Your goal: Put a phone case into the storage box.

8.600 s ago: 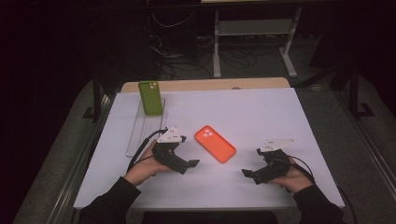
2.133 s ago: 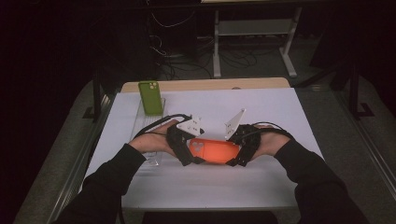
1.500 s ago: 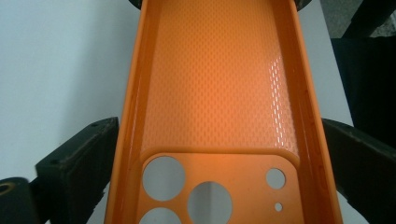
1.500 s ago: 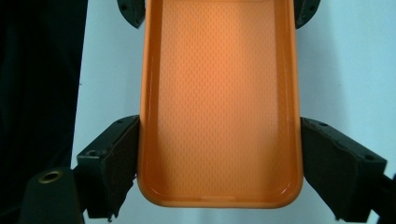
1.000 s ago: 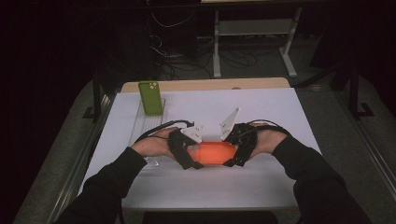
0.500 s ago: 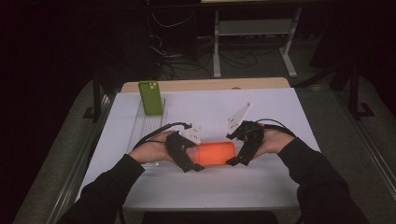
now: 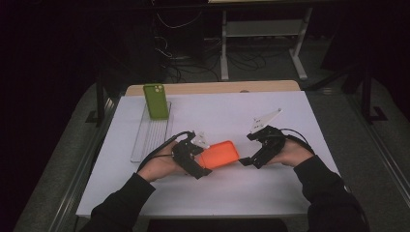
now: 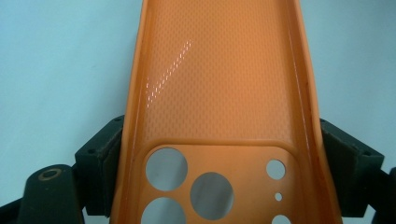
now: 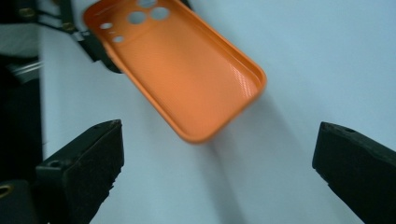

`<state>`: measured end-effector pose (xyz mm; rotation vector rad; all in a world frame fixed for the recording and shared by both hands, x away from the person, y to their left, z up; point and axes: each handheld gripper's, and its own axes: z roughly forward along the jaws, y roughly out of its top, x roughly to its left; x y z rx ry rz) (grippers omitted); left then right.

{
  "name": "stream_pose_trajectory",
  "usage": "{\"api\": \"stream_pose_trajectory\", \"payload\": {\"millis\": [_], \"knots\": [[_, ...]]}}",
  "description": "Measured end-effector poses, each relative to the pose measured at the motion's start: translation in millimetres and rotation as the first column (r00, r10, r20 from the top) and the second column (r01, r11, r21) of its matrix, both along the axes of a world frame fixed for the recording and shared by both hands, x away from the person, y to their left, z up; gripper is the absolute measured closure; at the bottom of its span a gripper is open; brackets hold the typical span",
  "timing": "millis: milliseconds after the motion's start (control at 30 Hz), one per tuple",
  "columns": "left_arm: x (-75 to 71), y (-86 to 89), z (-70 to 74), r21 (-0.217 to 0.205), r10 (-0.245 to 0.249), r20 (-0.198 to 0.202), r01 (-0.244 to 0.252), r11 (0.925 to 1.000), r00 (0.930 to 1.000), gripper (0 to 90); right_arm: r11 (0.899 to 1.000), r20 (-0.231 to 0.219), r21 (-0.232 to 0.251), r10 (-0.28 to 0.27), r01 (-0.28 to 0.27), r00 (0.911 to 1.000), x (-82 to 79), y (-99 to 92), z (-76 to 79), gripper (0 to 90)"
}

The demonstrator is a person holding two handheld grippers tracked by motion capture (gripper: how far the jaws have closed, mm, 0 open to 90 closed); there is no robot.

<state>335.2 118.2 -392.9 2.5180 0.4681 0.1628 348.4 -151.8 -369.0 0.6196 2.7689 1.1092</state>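
Observation:
An orange phone case [image 7: 220, 154] is held just above the white table [image 7: 290, 188], its hollow side facing up. My left gripper [image 7: 203, 162] is shut on its camera-hole end. In the left gripper view both pads press the side walls of the case [image 8: 219, 84]. My right gripper [image 7: 247, 151] stands a little off the case's right end. Its jaws have just been opening and nothing lies between them. In the right gripper view the case [image 9: 182, 70] lies ahead of the wide-apart right gripper [image 9: 219, 163], with the left gripper's fingers [image 9: 95, 44] at its far end.
A green phone case [image 7: 155, 100] stands upright at the far end of a clear ribbed rack [image 7: 149, 137] at the table's left. A wooden strip [image 7: 212, 88] runs along the back edge. Beyond it are dark floor, cables and a desk frame.
A second ago both grippers were at the orange case. The right gripper has opened, let go and drawn off to the right. The left one still holds the case.

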Motion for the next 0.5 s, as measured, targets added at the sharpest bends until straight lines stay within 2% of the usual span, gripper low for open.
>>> {"api": "stream_pose_trajectory", "payload": {"millis": [67,100,167,267,300,400,467,500], "knots": [[0.4,0.2,-1.8,-0.017,0.049,-0.005,-0.049,0.9986,0.9988,15.8,0.998,-0.032,0.02,-0.053,0.053,0.9981,-2.9,-0.4,-1.6,1.1],[0.4,0.6,-2.2,-0.024,0.074,-0.008,-0.074,0.9969,0.9972,15.8,0.995,-0.062,0.053,-0.084,0.088,0.9945,-4.8,-0.1,-3.3,0.9],[0.1,2.0,-2.6,-0.038,0.109,-0.017,-0.11,0.9932,0.9939,15.8,0.988,-0.058,0.064,-0.137,0.141,0.9889,-7.1,-1.0,-8.6,0.6],[-0.8,4.8,-3.1,-0.033,0.138,-0.02,-0.138,0.9899,0.9903,15.8,0.972,-0.053,0.088,-0.215,0.219,0.9751,-12.5,-0.3,-19.0,0.0],[-0.7,5.3,-3.2,-0.032,0.141,-0.02,-0.142,0.9893,0.9898,15.8,0.962,-0.055,0.1,-0.248,0.253,0.9672,-16.9,1.4,-24.0,0.0],[0.0,8.6,-4.1,-0.035,0.159,-0.027,-0.16,0.9865,0.9869,15.7,0.95,-0.053,0.12,-0.284,0.289,0.9572,-22.5,4.5,-31.7,0.0],[-0.4,9.9,-4.3,-0.022,0.162,-0.032,-0.163,0.9865,0.9863,15.7,0.932,-0.06,0.134,-0.331,0.336,0.9418,-26.1,6.1,-35.9,0.0],[-0.9,10.0,-5.0,-0.017,0.166,-0.032,-0.166,0.9859,0.9856,15.7,0.927,-0.058,0.147,-0.342,0.346,0.938,-26.6,5.3,-38.0,0.0]]}}
